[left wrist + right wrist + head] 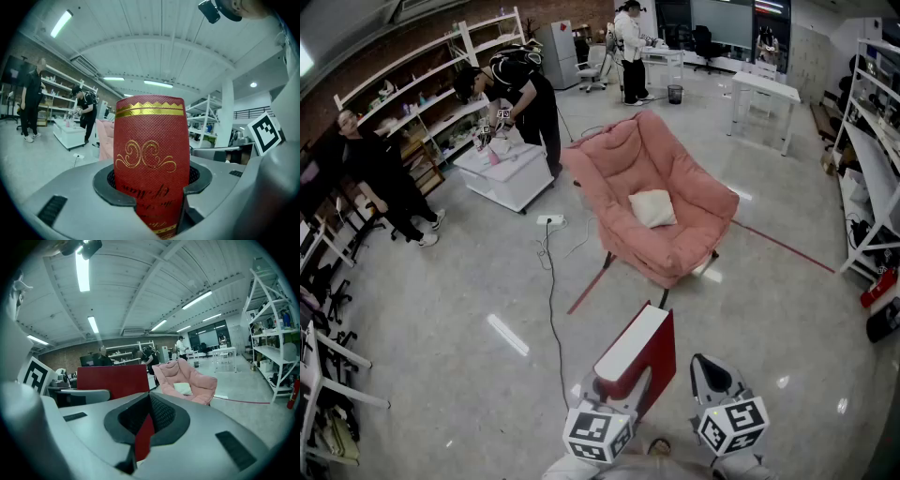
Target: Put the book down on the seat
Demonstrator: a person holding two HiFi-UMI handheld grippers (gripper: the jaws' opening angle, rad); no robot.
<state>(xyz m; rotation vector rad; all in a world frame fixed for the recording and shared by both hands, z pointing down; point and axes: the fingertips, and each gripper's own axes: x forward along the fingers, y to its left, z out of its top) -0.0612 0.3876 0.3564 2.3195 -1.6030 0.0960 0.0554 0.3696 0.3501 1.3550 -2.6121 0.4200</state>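
A red book with gold trim and white page edges stands upright between the jaws of my left gripper, which is shut on it. Its embossed cover fills the left gripper view. My right gripper hangs just to the right of the book with its jaws together and nothing in them. From the right gripper view the book shows at the left. The seat is a pink padded chair with a small white cushion on it, a few steps ahead of both grippers.
A power strip and its cable run across the floor left of the chair. A person bends over a white cart behind it. Shelving lines the right wall, and a red tape line crosses the floor.
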